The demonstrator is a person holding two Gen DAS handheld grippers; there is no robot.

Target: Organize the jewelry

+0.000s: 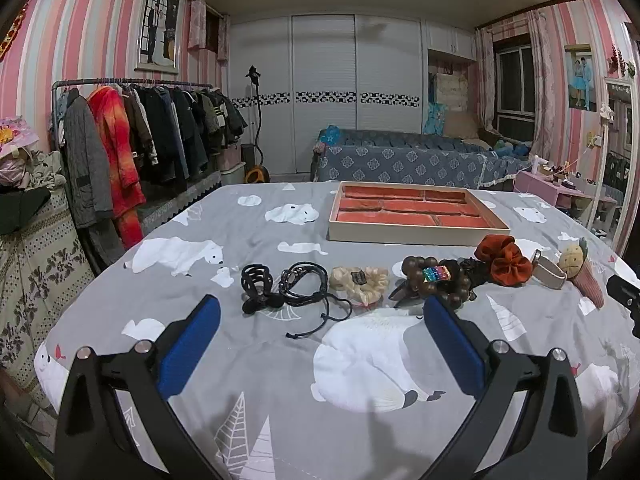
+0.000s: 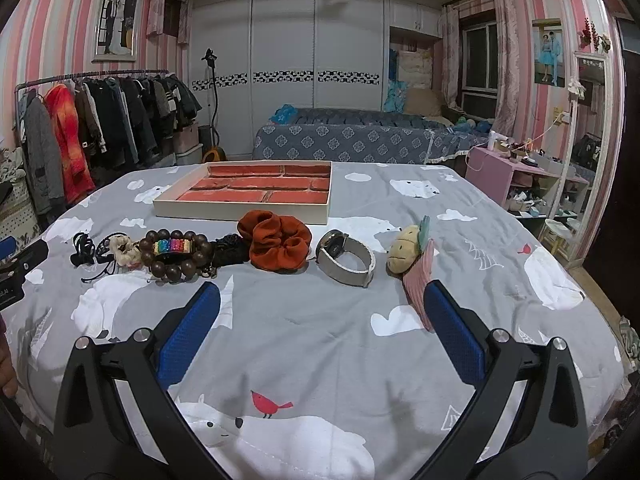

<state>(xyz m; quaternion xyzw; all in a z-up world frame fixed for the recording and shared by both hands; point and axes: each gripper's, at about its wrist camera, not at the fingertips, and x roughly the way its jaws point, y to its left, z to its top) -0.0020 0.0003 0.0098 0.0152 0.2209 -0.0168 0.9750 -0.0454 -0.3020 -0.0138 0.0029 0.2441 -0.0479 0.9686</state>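
Observation:
A row of accessories lies on the grey bear-print bedspread [image 1: 248,360]. From left: a black hair claw [image 1: 256,284], black cord bracelets [image 1: 306,284], a cream scrunchie [image 1: 360,280], a brown wooden bead bracelet [image 1: 434,278] with a rainbow clip [image 2: 174,246], a rust scrunchie [image 2: 276,246], a white-strap watch [image 2: 346,258] and a pineapple plush clip [image 2: 408,256]. Behind them stands a beige tray with red-lined compartments [image 1: 412,210], also in the right wrist view [image 2: 248,194]. My left gripper [image 1: 320,320] is open and empty in front of the row's left end. My right gripper [image 2: 320,308] is open and empty before the watch.
A clothes rack [image 1: 140,136] stands left of the bed. A blue patterned sofa [image 1: 400,156] is behind. A pink shelf [image 2: 516,172] and a mirror [image 2: 588,136] are to the right. The bed edge drops off at left and right.

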